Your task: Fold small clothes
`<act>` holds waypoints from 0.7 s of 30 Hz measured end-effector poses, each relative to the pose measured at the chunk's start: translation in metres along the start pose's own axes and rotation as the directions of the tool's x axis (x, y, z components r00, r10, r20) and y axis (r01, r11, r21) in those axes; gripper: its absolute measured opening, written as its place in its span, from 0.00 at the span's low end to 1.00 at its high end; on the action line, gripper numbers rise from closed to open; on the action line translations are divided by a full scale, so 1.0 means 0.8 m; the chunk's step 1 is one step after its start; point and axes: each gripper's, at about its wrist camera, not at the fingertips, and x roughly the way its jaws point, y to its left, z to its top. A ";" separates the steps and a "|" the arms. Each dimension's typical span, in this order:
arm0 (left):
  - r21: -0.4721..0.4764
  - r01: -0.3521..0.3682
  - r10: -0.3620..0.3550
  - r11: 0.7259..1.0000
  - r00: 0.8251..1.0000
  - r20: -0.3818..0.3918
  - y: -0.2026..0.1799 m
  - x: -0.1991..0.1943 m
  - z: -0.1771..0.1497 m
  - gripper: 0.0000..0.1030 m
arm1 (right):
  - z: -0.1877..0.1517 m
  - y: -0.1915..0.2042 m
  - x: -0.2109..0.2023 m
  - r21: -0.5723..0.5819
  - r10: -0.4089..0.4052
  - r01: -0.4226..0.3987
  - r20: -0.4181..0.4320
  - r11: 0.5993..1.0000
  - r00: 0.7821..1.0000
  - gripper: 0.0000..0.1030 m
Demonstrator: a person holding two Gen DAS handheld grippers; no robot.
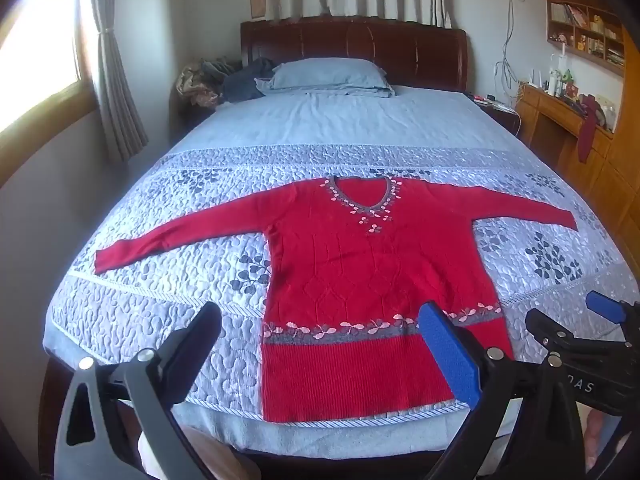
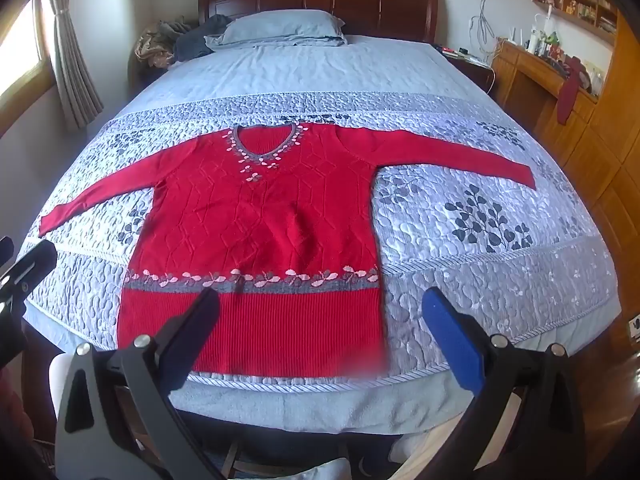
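Lying flat on the bed (image 1: 344,128), my red sweater (image 1: 360,272) points neckline far, hem near, sleeves spread left-right. Left gripper (image 1: 320,320) and right gripper (image 2: 320,304) jaws gape wide, holding nothing.

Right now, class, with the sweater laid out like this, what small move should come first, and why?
Probably bring the left gripper out to the left sleeve to fold it in. The sweater lies flat on the quilt, both sleeves spread wide, and both grippers are open and hold nothing; the right gripper hovers near the hem.
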 end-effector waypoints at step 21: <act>-0.006 -0.020 0.020 1.000 0.999 -0.043 0.010 0.017 -0.003 0.96 | 0.006 -0.002 0.003 0.003 -0.009 0.009 -0.007 1.000 1.000 0.97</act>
